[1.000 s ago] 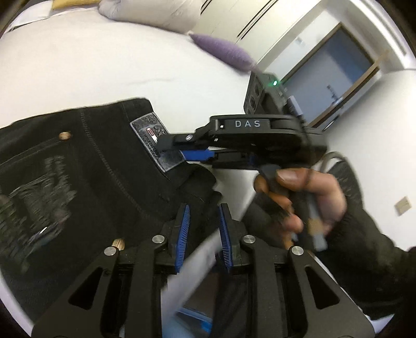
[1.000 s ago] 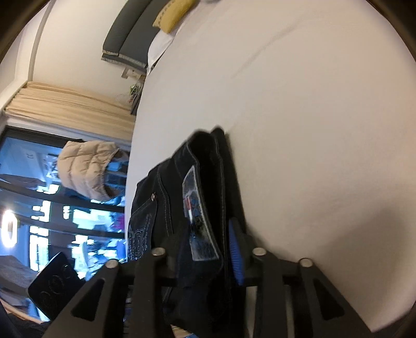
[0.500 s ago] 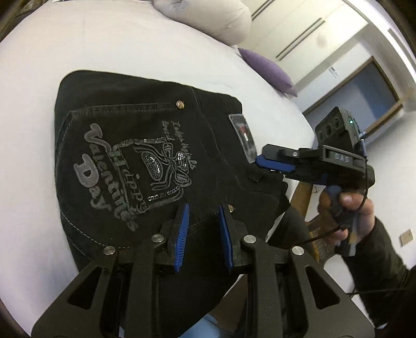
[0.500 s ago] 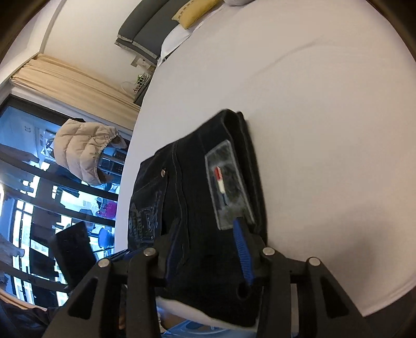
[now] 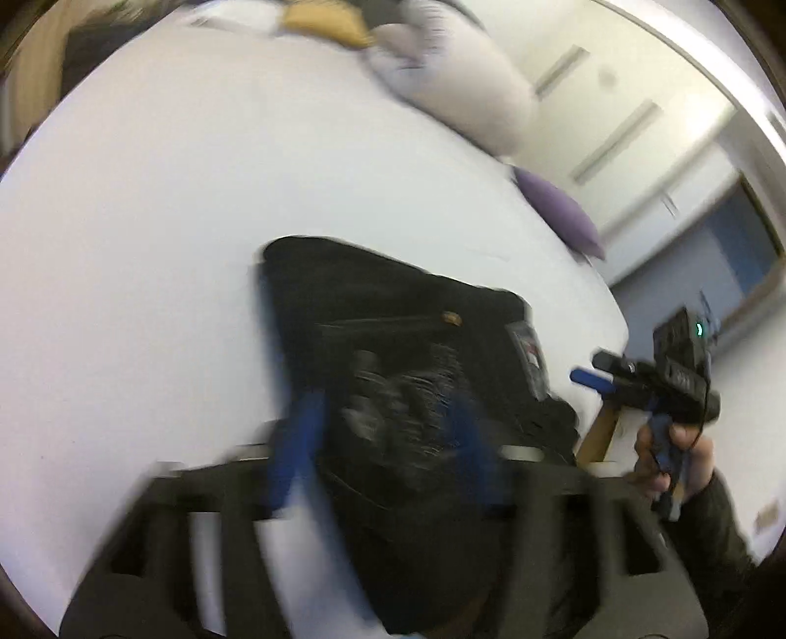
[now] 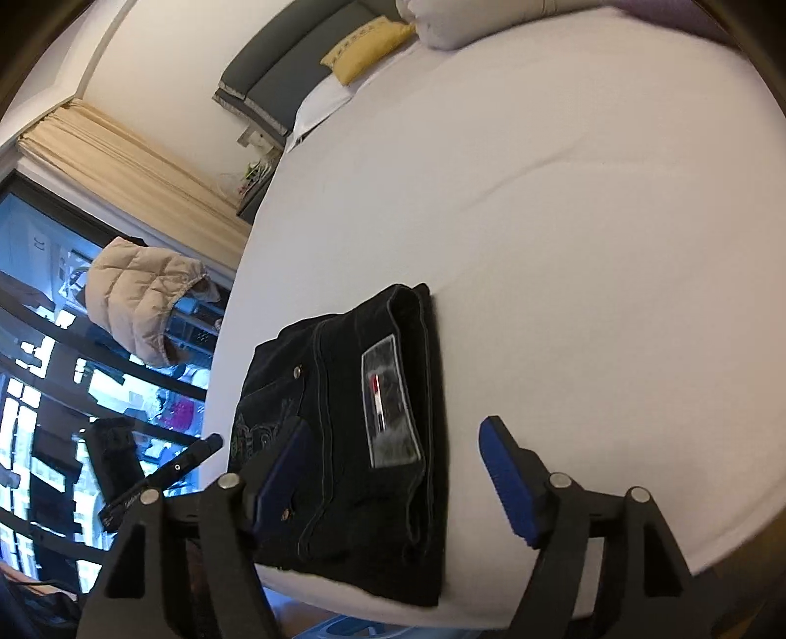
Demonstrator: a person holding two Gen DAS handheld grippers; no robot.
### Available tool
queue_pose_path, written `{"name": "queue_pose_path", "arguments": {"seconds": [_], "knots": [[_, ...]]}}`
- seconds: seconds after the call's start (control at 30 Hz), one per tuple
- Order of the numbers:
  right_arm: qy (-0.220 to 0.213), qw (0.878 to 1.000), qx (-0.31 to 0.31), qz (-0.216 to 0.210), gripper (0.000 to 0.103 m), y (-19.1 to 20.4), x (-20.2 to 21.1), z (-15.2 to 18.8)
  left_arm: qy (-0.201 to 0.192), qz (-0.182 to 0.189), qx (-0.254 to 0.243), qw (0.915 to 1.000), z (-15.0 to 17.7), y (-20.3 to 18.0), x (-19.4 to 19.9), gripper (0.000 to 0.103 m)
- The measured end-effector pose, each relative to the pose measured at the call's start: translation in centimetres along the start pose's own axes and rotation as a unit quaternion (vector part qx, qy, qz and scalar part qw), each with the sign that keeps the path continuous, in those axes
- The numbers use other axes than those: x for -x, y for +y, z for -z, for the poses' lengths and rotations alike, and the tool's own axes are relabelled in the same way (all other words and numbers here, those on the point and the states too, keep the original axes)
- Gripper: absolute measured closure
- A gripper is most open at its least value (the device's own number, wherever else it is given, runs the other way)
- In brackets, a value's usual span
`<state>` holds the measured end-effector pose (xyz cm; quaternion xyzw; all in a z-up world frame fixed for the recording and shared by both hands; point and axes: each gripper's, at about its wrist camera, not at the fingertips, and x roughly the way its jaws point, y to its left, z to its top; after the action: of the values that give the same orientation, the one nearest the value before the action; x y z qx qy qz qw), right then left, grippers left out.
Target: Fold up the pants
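The black pants (image 6: 353,418) lie folded into a compact stack near the edge of the white bed (image 6: 565,196), back pocket and silver waist patch (image 6: 388,403) facing up. They also show in the blurred left wrist view (image 5: 403,354). My right gripper (image 6: 398,467) is open and empty, drawn back just above the bed edge with the stack between and beyond its fingers. My left gripper (image 5: 388,442) is open, its blue pads wide apart over the pants. The right gripper also shows in the left wrist view (image 5: 594,378), off the bed edge.
Pillows sit at the head of the bed: a white one (image 5: 462,93), a yellow one (image 6: 366,46) and a purple one (image 5: 560,206). A beige puffer jacket (image 6: 142,304) hangs by the window beyond the bed's left edge.
Both grippers have opened and let go of the pants. Both have pulled back from the stack, which now lies on the bed by itself. The left view is blurred from motion.
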<state>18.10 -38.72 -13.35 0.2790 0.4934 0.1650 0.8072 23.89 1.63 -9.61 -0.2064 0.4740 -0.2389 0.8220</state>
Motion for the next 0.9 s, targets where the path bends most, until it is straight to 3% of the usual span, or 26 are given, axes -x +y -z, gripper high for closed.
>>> {"name": "queue_pose_path", "arguments": {"seconds": [0.03,0.23,0.33,0.5,0.57,0.67,0.8,0.9], "knots": [[0.012,1.000,-0.009,-0.004,0.029,-0.5,-0.9,-0.5,0.004,0.018,0.021,0.9996,-0.4,0.8,-0.4,0.031],[0.060,0.997,-0.040,-0.026,0.029,-2.2,-5.5,-1.7,0.087,0.027,0.056,0.9943,-1.1,2.3,-4.7,0.030],[0.061,0.996,-0.047,-0.040,0.030,-1.9,-6.1,-2.1,0.093,0.049,0.091,0.9903,-0.7,2.7,-5.9,0.030],[0.088,0.995,-0.018,-0.033,0.045,-0.6,-7.8,-1.7,0.115,0.070,0.085,0.9872,-0.2,2.4,-7.5,0.034],[0.091,0.996,-0.016,-0.017,0.061,-0.3,-8.0,-1.6,0.124,0.062,0.079,0.9872,-0.4,2.2,-8.1,0.058],[0.084,0.996,0.011,0.018,0.072,1.0,-7.9,-1.2,0.121,0.065,0.078,0.9874,-0.6,2.4,-8.4,0.074],[0.066,0.995,0.053,0.062,0.081,3.7,-7.3,-1.0,0.107,0.061,0.064,0.9903,-0.7,1.5,-8.1,0.083],[0.051,0.994,0.070,0.059,0.084,5.6,-6.4,-1.5,0.096,0.066,0.054,0.9917,-1.3,1.0,-7.0,0.086]]}}
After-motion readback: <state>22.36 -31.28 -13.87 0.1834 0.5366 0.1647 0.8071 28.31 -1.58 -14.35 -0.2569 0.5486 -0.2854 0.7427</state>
